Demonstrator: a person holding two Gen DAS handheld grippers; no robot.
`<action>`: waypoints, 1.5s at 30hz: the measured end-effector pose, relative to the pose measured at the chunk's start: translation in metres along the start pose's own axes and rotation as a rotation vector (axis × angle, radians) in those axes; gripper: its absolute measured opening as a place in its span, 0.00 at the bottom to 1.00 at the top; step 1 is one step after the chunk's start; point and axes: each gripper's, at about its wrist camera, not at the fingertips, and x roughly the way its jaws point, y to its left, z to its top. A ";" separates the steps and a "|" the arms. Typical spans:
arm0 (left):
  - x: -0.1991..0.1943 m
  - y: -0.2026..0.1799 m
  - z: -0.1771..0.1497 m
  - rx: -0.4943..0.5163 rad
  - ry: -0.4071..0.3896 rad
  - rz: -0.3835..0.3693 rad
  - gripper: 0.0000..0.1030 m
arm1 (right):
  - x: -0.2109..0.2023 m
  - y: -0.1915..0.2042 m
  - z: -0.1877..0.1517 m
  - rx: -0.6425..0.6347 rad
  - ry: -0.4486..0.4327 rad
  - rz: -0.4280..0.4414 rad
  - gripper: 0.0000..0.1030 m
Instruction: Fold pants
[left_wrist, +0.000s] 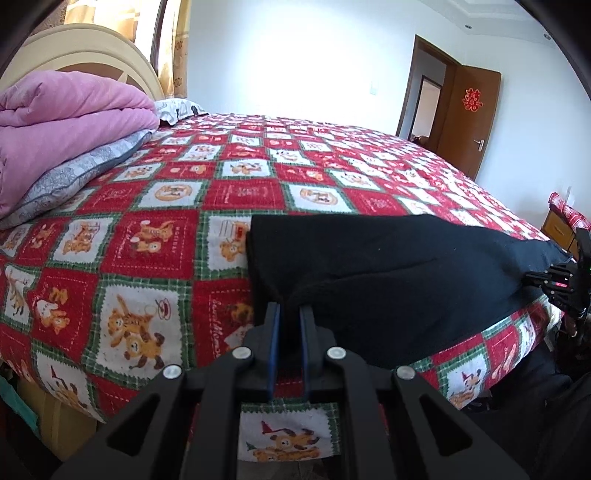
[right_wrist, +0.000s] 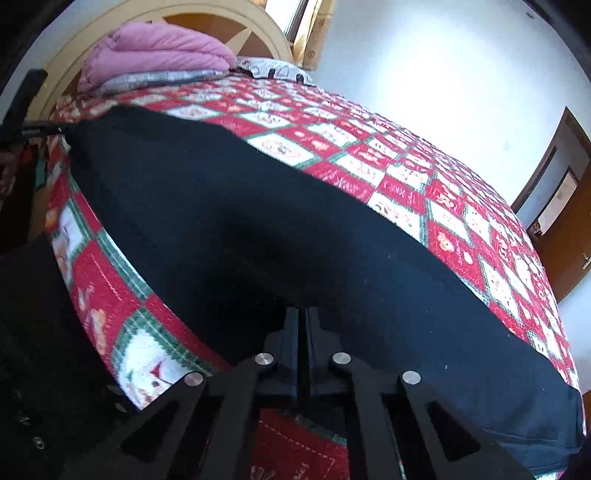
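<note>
Black pants (left_wrist: 406, 266) lie stretched along the near edge of the bed. In the left wrist view my left gripper (left_wrist: 290, 308) is shut on a raised fold of the cloth at the pants' left end. My right gripper (left_wrist: 546, 282) shows at the far right, at the pants' other end. In the right wrist view the pants (right_wrist: 258, 221) fill the middle, and my right gripper (right_wrist: 303, 314) has its jaws together on the near edge of the black cloth. My left gripper (right_wrist: 55, 130) shows small at the far left, at the pants' end.
A red, white and green checked bedspread (left_wrist: 147, 229) covers the bed. A folded pink quilt (left_wrist: 55, 122) on a grey pillow (left_wrist: 74, 177) lies by the headboard (right_wrist: 207, 14). A brown door (left_wrist: 469, 122) stands open at the back right, and a nightstand (left_wrist: 557, 225) is beside the bed.
</note>
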 end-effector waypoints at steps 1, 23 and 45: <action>-0.002 0.000 0.001 0.002 -0.006 -0.003 0.11 | -0.006 -0.002 0.001 0.012 -0.012 0.006 0.02; 0.004 0.010 -0.033 0.001 0.033 -0.032 0.20 | 0.004 0.008 -0.020 -0.012 0.087 0.062 0.02; -0.018 -0.052 0.022 0.153 -0.096 0.129 0.75 | -0.054 -0.084 -0.021 0.348 -0.001 0.042 0.67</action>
